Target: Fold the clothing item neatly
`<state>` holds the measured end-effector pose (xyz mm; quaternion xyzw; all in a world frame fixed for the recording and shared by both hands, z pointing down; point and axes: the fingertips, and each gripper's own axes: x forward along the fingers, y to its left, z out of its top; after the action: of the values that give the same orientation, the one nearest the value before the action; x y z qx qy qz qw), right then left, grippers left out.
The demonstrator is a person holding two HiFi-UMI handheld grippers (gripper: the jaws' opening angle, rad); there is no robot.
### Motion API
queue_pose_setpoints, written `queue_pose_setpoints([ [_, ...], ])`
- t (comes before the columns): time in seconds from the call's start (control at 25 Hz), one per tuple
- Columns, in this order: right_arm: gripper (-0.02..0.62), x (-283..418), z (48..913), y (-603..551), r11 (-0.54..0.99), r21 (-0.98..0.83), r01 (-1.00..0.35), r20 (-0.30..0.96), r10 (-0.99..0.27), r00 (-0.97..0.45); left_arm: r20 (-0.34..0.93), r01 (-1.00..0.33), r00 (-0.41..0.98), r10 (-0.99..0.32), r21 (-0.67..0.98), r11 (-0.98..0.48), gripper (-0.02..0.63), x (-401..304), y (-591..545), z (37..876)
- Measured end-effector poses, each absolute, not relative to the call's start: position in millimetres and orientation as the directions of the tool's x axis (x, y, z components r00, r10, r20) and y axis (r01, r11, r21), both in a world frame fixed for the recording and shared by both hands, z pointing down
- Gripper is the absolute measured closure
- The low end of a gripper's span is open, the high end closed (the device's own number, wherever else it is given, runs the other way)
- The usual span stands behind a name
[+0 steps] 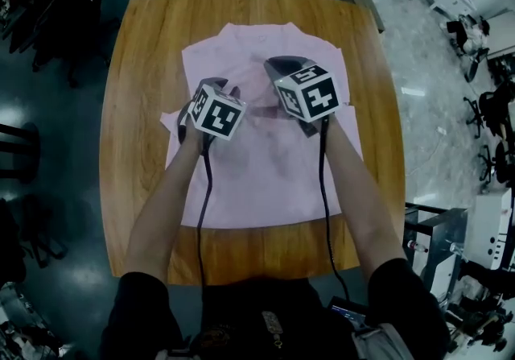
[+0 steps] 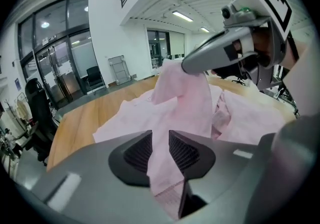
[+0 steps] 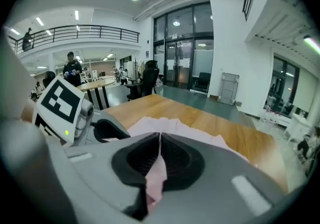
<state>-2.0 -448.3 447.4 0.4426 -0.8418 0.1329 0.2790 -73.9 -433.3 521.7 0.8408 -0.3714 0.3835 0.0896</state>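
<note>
Barely begun — pink shirt (image 1: 265,181) mostly flat on the counter (image 1: 145,68); right gripper (image 3: 159,155) fingers clamp a fold, left gripper (image 2: 160,149) fingers seemingly pinch it too.

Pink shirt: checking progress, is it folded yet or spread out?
Spread, not folded: the pink shirt lies open across the table, one strip pinched up between the left gripper and right gripper.

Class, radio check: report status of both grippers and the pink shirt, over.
Left gripper shut on pink shirt. Right gripper shut on it too, fold lifted. Rest lies on wooden table. Nothing in the way.
</note>
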Motion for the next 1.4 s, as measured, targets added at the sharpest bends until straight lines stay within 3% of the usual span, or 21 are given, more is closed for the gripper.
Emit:
queue_pose_setpoints([
  [0.44,0.583,7.8,372.0,-464.0,0.537,0.048,-0.842,0.387,-0.787,-0.480,0.687,-0.744,0.396,-0.609,-0.150,-0.652,0.497,-82.5,-436.0,507.7],
  [0.92,0.578,118.2,521.1,-429.3,0.400,0.095,-0.911,0.692,-0.685,-0.229,0.796,-0.673,0.353,-0.491,-0.149,-0.725,0.499,-49.0,-422.6,557.6],
  [1.2,0.493,141.0,543.4,-392.4,0.422,0.049,-0.905,0.769,-0.595,-0.236,0.851,-0.642,0.296,-0.433,-0.159,-0.750,0.499,-48.4,-420.4,580.9],
  [1.4,0.483,158.2,529.3,-386.5,0.389,0.038,-0.920,0.756,-0.613,-0.228,0.862,-0.650,0.282,-0.422,-0.153,-0.745,0.499,-50.5,-421.0,585.7],
])
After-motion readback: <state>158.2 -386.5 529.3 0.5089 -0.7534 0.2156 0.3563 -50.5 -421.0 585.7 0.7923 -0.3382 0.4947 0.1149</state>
